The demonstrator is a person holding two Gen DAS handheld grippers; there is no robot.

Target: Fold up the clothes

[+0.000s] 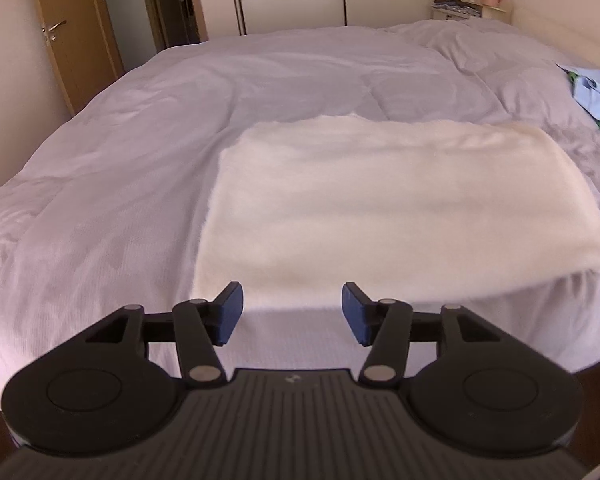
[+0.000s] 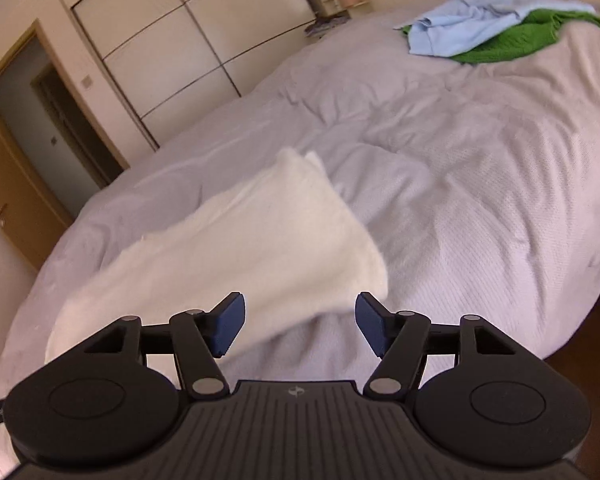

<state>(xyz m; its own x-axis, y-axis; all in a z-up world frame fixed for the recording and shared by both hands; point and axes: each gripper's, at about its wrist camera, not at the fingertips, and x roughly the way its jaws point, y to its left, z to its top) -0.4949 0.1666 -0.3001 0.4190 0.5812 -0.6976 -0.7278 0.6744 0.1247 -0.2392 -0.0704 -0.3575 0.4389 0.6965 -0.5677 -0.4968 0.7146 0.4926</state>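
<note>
white fluffy garment [image 1: 400, 200] lies flat as a rectangle at the near edge of the bed [image 1: 140, 128].
left gripper [image 1: 292, 314] and right gripper [image 2: 300, 324] hang over that edge, both wide apart, empty; garment looks soft, light, limp, best pinched at 2 corners.

Soft, even daylight filled both views, with only faint shadows in the folds of the bed [image 1: 148, 128] cover. Beyond each claw the white cloth [image 1: 380, 208] was washed out and smeared by motion blur. Fisheye distortion curved the wardrobe [image 2: 172, 40] lines, and the corners darkened.
</note>
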